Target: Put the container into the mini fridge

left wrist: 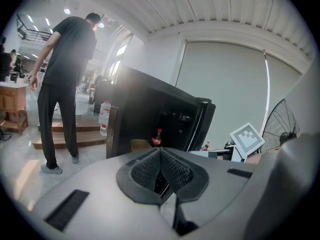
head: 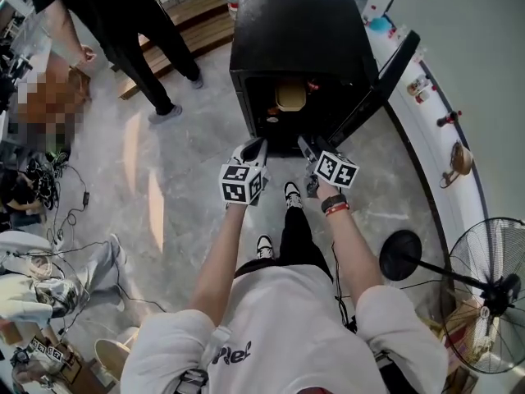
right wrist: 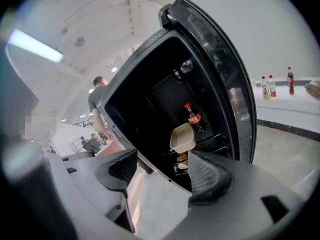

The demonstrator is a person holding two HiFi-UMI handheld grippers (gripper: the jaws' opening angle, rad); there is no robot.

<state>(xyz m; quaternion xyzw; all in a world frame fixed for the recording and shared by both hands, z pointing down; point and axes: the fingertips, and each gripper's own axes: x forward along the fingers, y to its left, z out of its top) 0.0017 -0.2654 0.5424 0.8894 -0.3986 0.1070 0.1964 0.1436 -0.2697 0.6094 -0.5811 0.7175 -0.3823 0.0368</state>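
The black mini fridge stands on the floor ahead, its door swung open to the right. A beige container sits on a shelf inside; the right gripper view shows this container beside a cola bottle. Both grippers hover just outside the opening. My left gripper is shut with nothing in it, its pads meeting at the left gripper tip. My right gripper is open and empty; in its own view the right gripper jaws frame the fridge interior.
A person in black stands on the floor at the upper left by wooden steps. A white curved counter with small bottles runs along the right. A standing fan is at the lower right. Cables lie at the left.
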